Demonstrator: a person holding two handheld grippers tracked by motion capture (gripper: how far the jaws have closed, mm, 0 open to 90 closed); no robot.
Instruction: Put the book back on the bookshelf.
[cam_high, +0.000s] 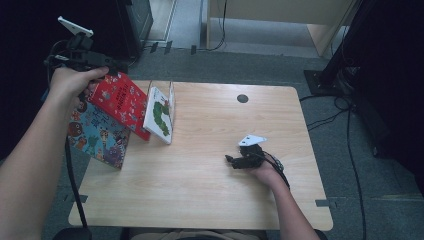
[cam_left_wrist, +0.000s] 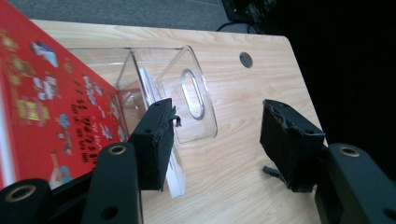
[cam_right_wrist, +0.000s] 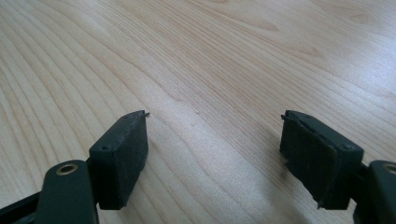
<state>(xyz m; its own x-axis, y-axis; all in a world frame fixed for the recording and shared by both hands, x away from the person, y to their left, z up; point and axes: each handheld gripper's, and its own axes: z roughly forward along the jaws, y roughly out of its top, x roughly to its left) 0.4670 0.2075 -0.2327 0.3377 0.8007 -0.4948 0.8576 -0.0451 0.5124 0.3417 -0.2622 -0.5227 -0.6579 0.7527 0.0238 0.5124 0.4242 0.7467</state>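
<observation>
Red book (cam_high: 121, 102) leans tilted against the clear acrylic stand (cam_left_wrist: 189, 100) at the far left of the surface (cam_high: 210, 190), just beside the white caterpillar book (cam_high: 160, 116), which stands in the stand. From the high view I see a third book, blue with a busy cover (cam_high: 100, 135), lying under the red one and overhanging the left edge of the surface.

Left tool (cam_left_wrist: 217, 140) is raised at the far left corner, next to the red book's upper edge. From the left gripper view I read the jaws as partly open with nothing between them; the red cover sits to the left of the jaws, not in the gap. The stand's end wall with its oval handle slot shows past the jaws. I can't tell whether the left jaw's outer face touches the book.

Right tool (cam_right_wrist: 215, 154) sits low over bare wood at the right of the surface, well apart from the books. I see its jaws wide apart and holding nothing. The hand (cam_high: 267, 172) rests on the surface.
</observation>
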